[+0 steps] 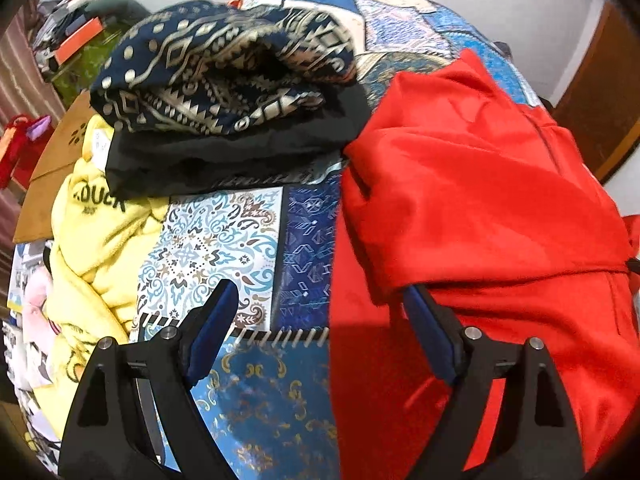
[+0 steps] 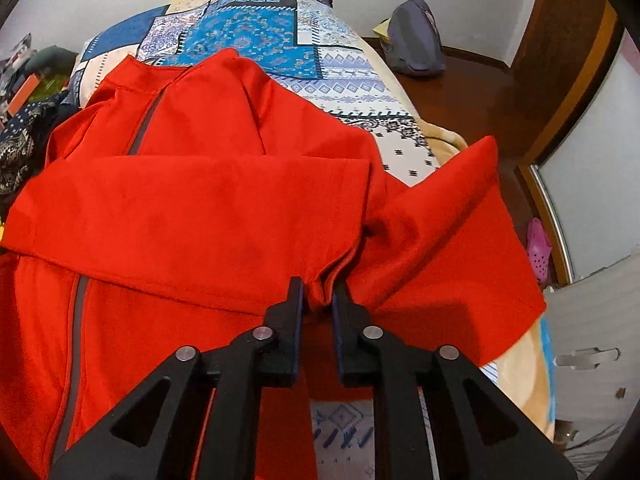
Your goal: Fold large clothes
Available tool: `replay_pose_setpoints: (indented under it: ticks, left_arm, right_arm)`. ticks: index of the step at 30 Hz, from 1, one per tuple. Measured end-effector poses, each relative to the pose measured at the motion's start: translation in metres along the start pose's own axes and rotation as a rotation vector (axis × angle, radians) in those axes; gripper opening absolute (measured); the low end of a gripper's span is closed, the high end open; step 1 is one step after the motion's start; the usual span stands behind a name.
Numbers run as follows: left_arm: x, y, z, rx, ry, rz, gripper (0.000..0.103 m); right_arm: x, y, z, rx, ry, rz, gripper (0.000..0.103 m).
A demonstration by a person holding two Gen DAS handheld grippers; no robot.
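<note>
We're maybe halfway: red jacket (image 2: 200,208) has one sleeve folded across, right gripper (image 2: 318,300) pinching a fabric bunch, left gripper (image 1: 320,300) jaws wide apart, holding nothing.

We see a patchwork bedspread (image 1: 224,248) bearing a navy patterned cloth (image 1: 208,76) atop a black garment (image 1: 224,156) beside a yellow fleece (image 1: 92,240), while a grey bag (image 2: 416,40) and pink clog (image 2: 538,248) lie on the floor.
</note>
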State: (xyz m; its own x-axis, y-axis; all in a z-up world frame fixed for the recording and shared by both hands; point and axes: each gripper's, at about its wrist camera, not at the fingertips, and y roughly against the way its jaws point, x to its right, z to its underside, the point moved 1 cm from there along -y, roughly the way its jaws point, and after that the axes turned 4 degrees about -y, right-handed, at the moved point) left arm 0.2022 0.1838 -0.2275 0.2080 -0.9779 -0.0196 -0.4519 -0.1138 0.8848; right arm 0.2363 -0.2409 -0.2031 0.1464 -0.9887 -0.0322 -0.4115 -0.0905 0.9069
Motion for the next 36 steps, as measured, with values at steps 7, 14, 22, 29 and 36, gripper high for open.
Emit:
replay_pose_setpoints:
  ticks: [7,14,22,29,36]
  left_arm:
    - [0.024,0.043,-0.021,0.109,-0.066,0.021,0.084]
    - [0.061,0.073,-0.057,0.217,-0.093,0.075,0.084]
    - [0.12,0.066,-0.084,0.229,-0.153,0.164,0.084]
    - [0.157,0.039,-0.082,0.172,-0.191,0.205,0.084]
    - [0.163,0.017,-0.076,0.116,-0.184,0.206,0.084]
  right_arm:
    - [0.018,0.024,-0.003,0.042,-0.042,0.025,0.017]
    - [0.061,0.049,-0.016,0.136,-0.204,0.036,0.049]
    - [0.12,0.037,-0.012,0.115,-0.389,0.039,0.05]
    - [0.163,-0.014,0.007,-0.024,-0.595,-0.043,0.05]
    - [0.189,-0.044,0.011,-0.036,-0.784,-0.133,0.05]
